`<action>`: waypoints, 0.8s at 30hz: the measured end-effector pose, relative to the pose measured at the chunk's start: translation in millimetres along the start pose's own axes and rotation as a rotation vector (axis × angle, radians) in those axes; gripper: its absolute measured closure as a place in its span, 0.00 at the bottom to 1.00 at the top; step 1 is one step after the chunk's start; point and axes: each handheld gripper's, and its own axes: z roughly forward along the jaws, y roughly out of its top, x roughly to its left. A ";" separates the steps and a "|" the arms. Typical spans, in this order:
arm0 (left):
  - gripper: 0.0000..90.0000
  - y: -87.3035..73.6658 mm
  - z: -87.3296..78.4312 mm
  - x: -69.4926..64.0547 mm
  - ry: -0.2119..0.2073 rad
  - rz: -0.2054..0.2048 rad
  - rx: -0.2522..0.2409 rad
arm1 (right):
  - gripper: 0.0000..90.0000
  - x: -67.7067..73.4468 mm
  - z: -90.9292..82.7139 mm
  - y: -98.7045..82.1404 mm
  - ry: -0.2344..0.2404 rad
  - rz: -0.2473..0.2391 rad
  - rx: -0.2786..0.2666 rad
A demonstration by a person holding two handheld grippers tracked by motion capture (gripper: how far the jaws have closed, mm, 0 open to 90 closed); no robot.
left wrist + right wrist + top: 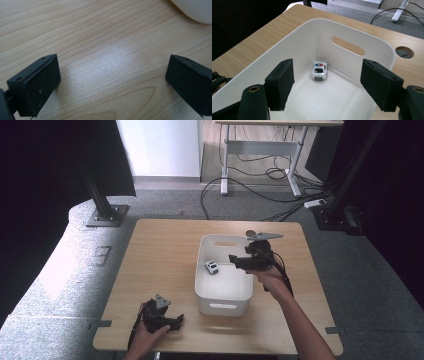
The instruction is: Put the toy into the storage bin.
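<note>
A small white toy police car [320,70] with red and blue roof lights sits on the floor of a white plastic bin [372,42], toward the end wall that has an oblong handle slot cut through it. In the high view the toy car [212,267] lies near the bin's left wall, about midway along its length, with nothing else in the bin [222,307] beside it.

The right hand-held gripper [234,260] hangs over the bin's right rim, jaws pointed across the inside toward the car. Its two black jaws are spread wide with nothing between them; in the right gripper view [327,86] the car shows in the gap, well beyond the pads and untouched.

The bin stands on a light wooden desk [160,255], right of centre. The left hand-held gripper [176,321] rests near the desk's front edge, left of the bin's near corner, in the person's left hand [145,340]. Its jaws are also spread, over bare wood grain, holding nothing [112,75]; a corner of the bin [197,10] shows at the upper right there.

A round cable hole [404,52] is cut in the desk beyond the bin's far end.
</note>
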 end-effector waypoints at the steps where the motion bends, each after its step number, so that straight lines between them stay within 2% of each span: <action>1: 0.00 0.0 0.0 0.0 0.000 0.000 0.000 | 0.30 -2.2 -2.9 -2.2 -0.003 0.002 -0.007; 15: 0.00 0.0 0.1 0.0 0.000 0.000 0.000 | 0.30 -30.5 -42.1 -41.1 -0.017 0.035 -0.107; 24: 0.00 0.0 0.1 0.0 0.000 0.000 0.000 | 0.29 -45.5 -58.1 -66.5 -0.029 0.056 -0.155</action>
